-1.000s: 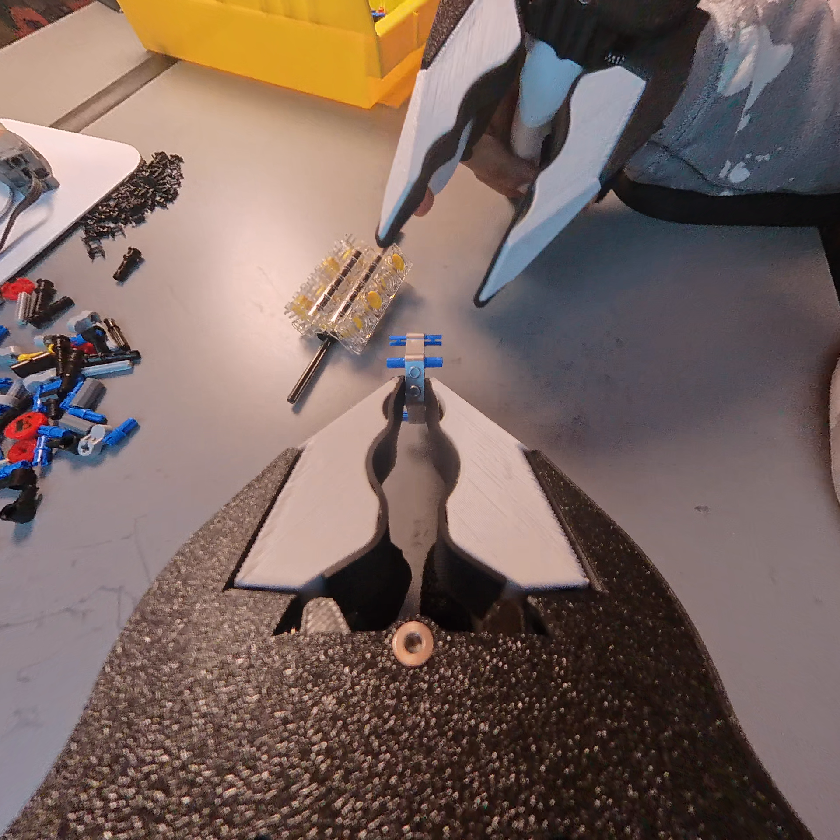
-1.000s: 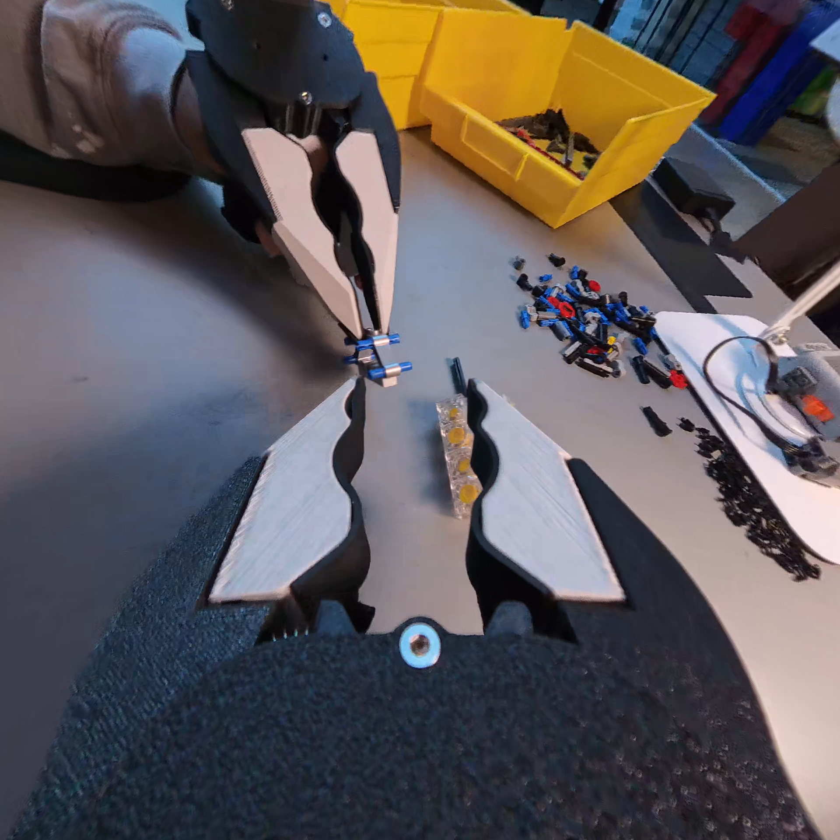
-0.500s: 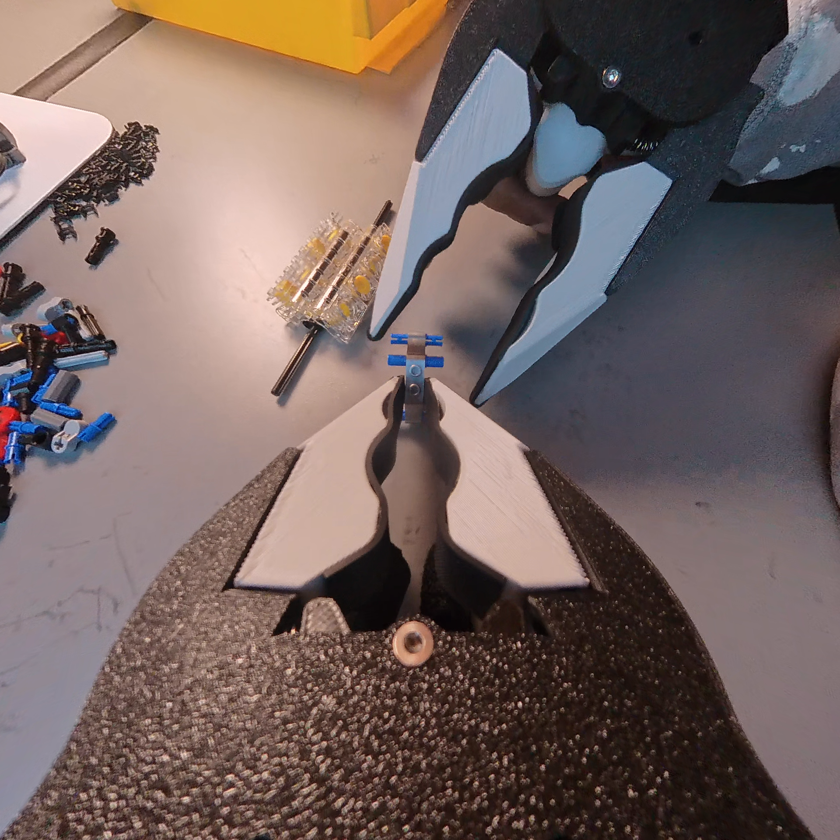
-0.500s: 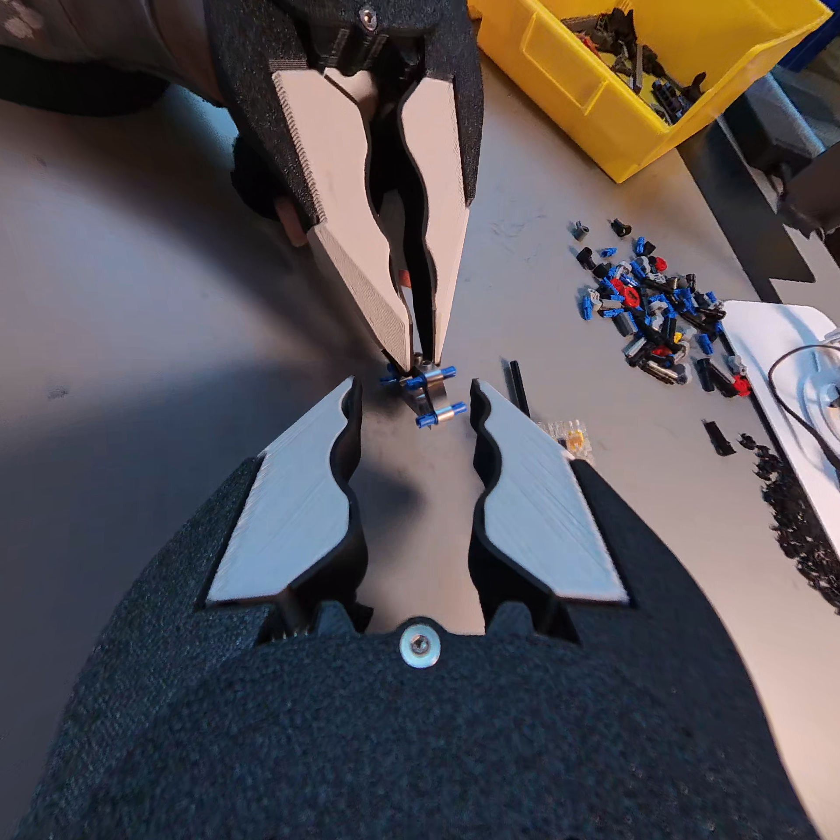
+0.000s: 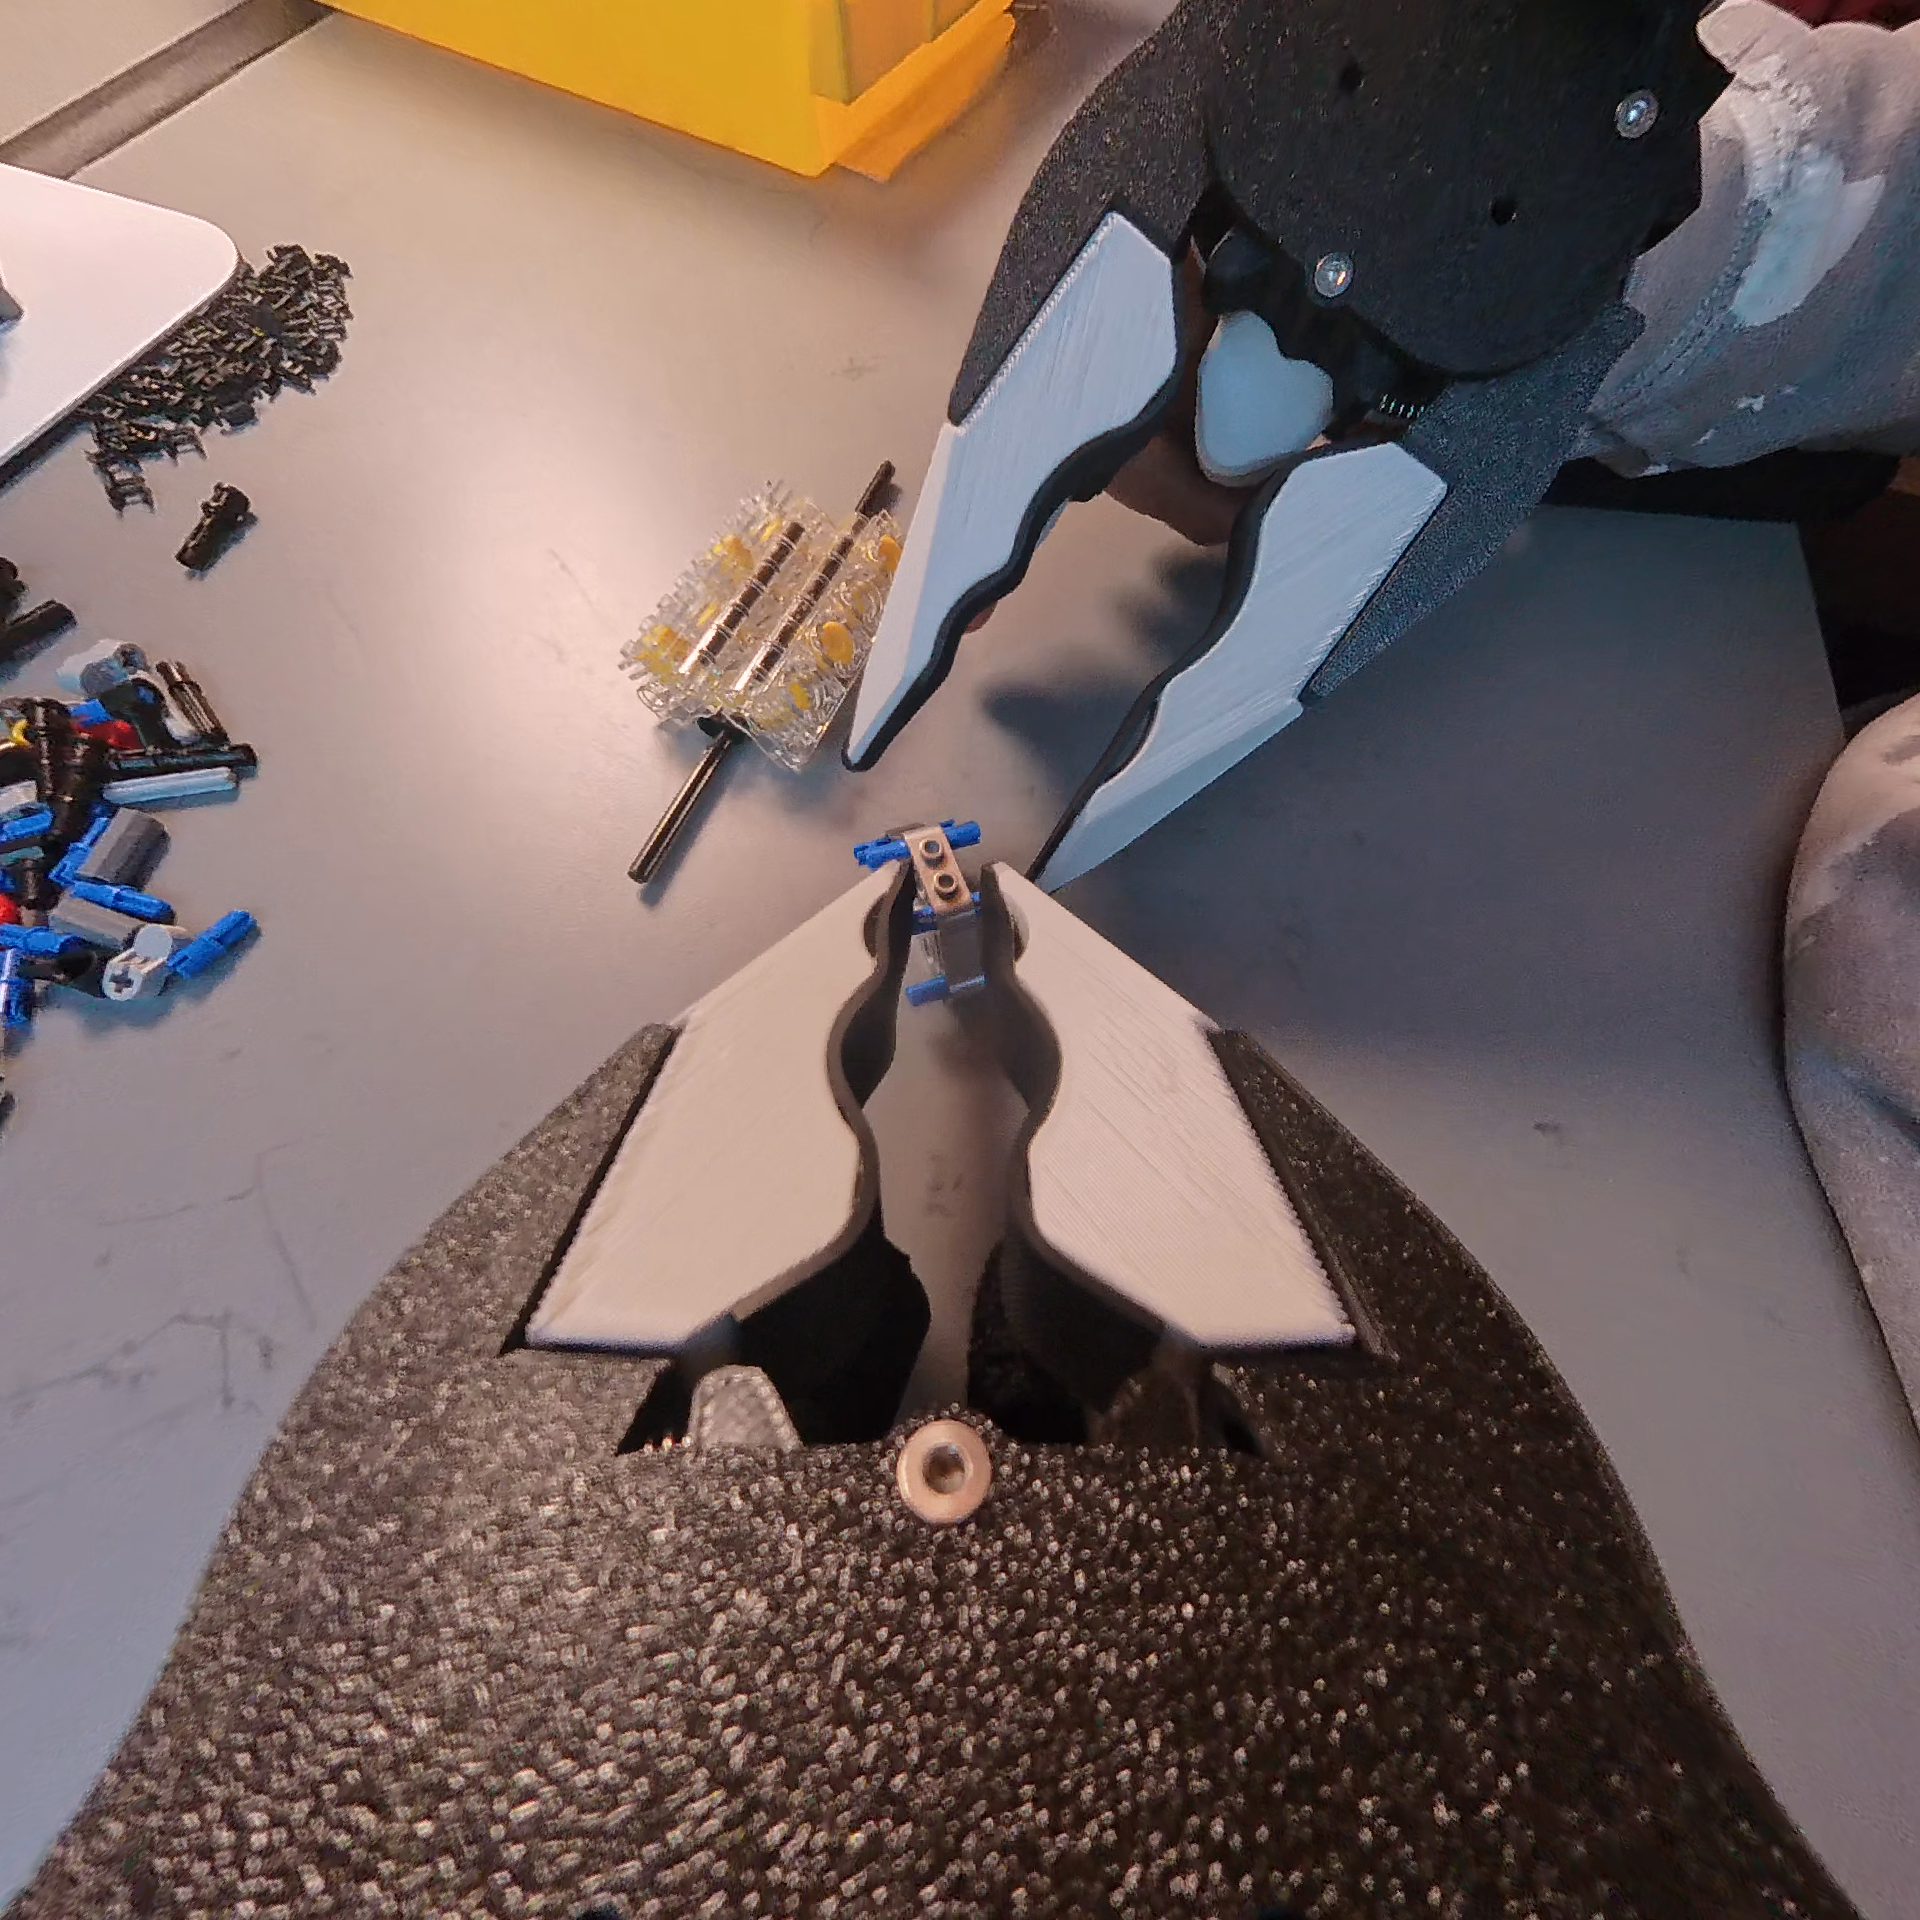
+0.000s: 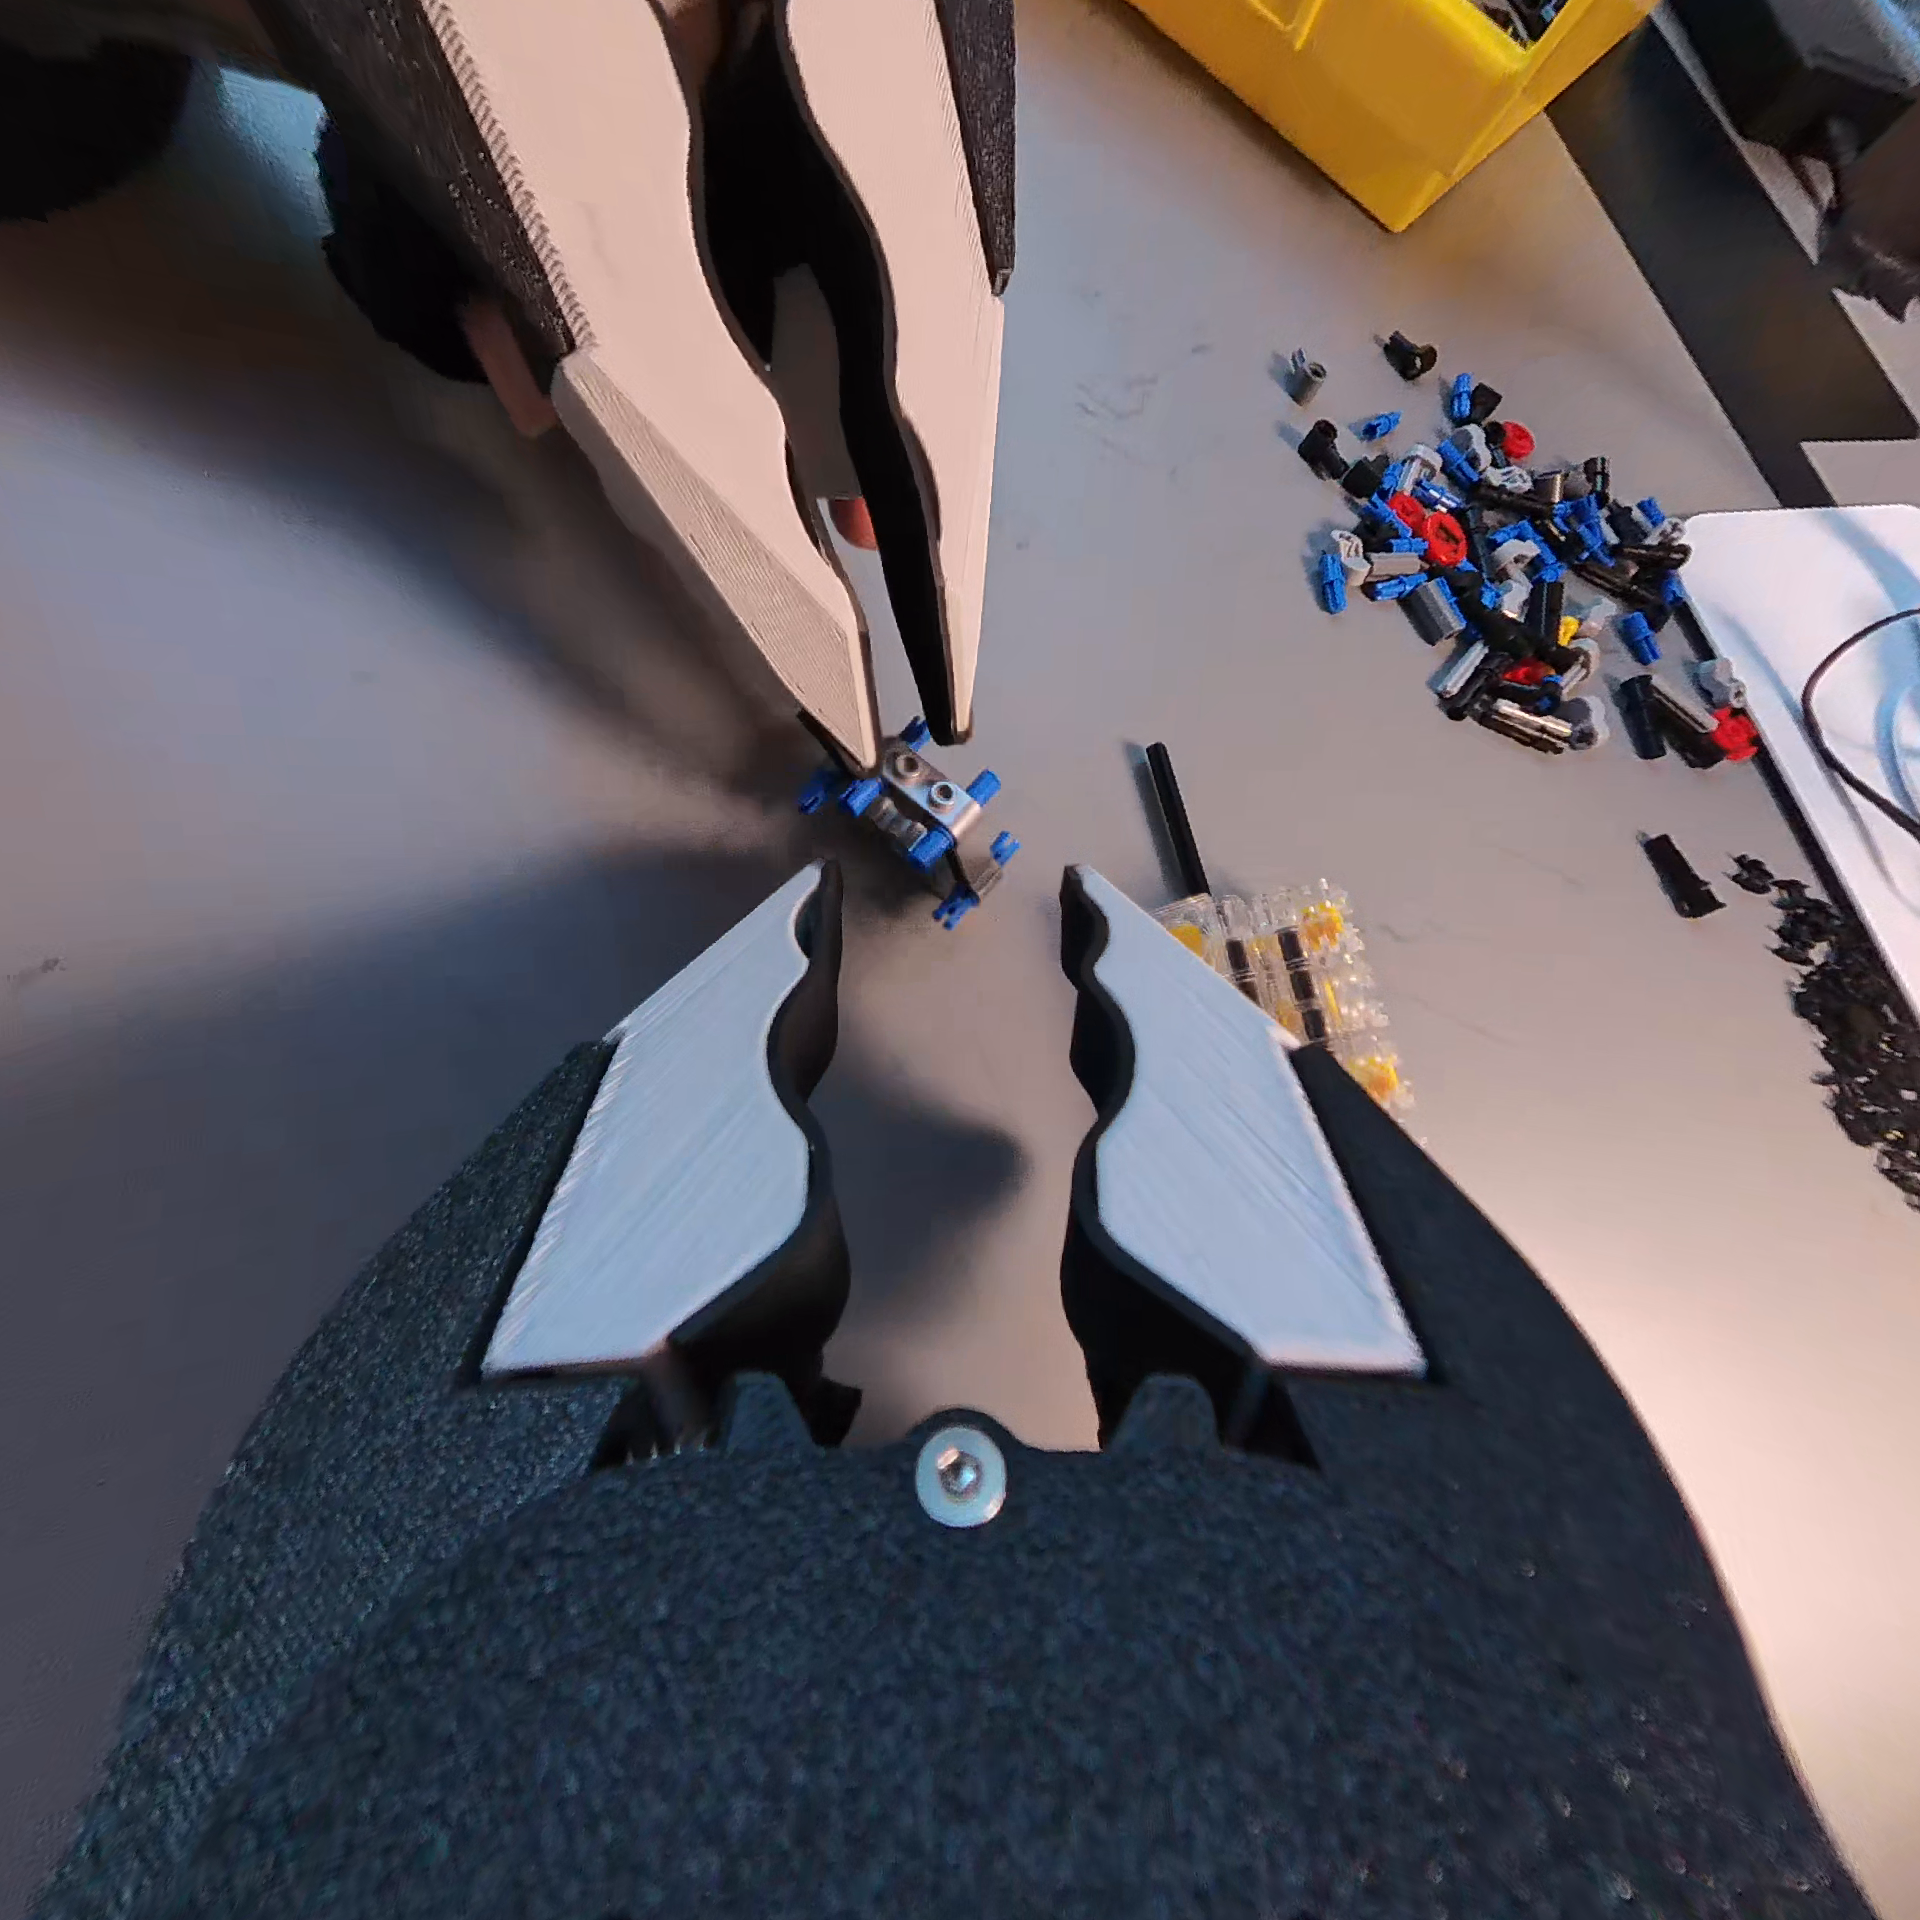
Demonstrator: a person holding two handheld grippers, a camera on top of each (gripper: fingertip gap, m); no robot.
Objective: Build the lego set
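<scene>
My left gripper (image 5: 940, 883) is shut on a small grey beam with blue pins (image 5: 940, 904) and holds it just above the grey table. The same piece shows in the right wrist view (image 6: 914, 821), pinched at its far end by the left gripper (image 6: 909, 732). My right gripper (image 6: 945, 883) is open and empty, its fingertips on either side of the piece's near end, not touching. In the left wrist view the right gripper (image 5: 951, 821) comes in from the upper right, open. A clear block with yellow parts and black axles (image 5: 764, 629) lies left of it.
A pile of small blue, black, grey and red parts (image 6: 1507, 561) lies to one side, with a heap of black pins (image 5: 218, 353) beside a white board (image 5: 83, 291). A yellow bin (image 6: 1382, 83) stands at the table's far edge. A loose black axle (image 6: 1174, 816) lies by the clear block (image 6: 1288, 956). The tips of both grippers are at nearly the same place.
My right gripper has come down and closer, from over the clear block to around the held piece. The left gripper has tilted the piece slightly and kept its grip.
</scene>
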